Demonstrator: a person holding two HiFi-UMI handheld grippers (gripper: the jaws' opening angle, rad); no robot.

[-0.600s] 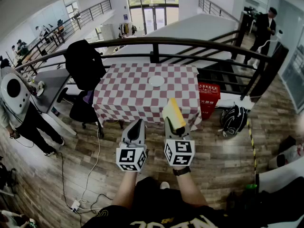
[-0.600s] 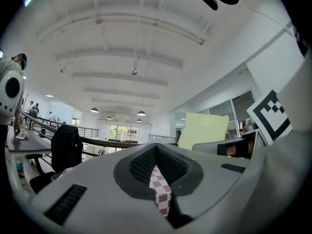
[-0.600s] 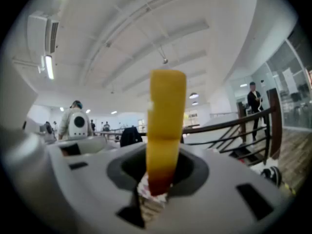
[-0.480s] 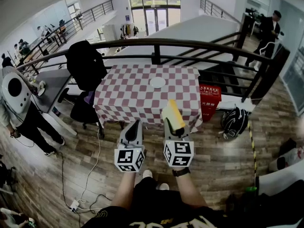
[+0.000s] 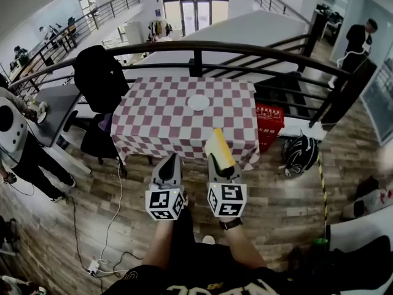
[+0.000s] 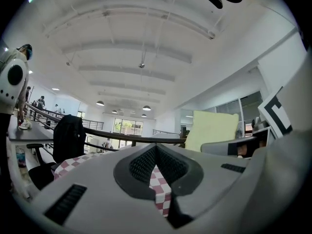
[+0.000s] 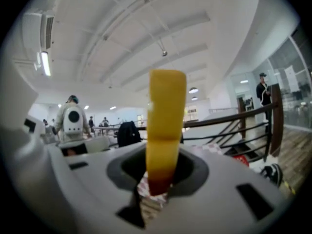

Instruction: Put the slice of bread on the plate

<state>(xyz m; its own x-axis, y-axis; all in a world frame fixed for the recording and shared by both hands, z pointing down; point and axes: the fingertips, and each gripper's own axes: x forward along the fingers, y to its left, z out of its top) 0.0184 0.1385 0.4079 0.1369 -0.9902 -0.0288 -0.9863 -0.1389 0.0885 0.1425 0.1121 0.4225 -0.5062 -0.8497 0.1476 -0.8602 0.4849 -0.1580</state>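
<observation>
A yellow slice of bread (image 5: 218, 147) stands upright on its edge, with my right gripper (image 5: 221, 163) shut on its lower end. In the right gripper view the bread (image 7: 165, 116) rises edge-on out of the right gripper (image 7: 157, 182). My left gripper (image 5: 170, 163) hangs beside it with its jaws together and nothing in them. Its own view shows the left gripper (image 6: 156, 152) shut and the bread (image 6: 210, 130) off to the right. Ahead, a small white plate (image 5: 198, 102) lies on the far half of a table (image 5: 153, 125) covered in red-and-white checks. Both grippers are short of the table's near edge.
A dark railing (image 5: 196, 47) runs behind the table. A chair with a black jacket (image 5: 101, 78) stands at the table's left, and a red box (image 5: 269, 123) at its right. A black bag (image 5: 301, 153) and cables (image 5: 116, 214) lie on the wooden floor. A person (image 5: 15, 134) stands far left.
The table has drawn a little nearer in the head view as the person steps forward. Both grippers keep their pose, the bread still upright in the right one.
</observation>
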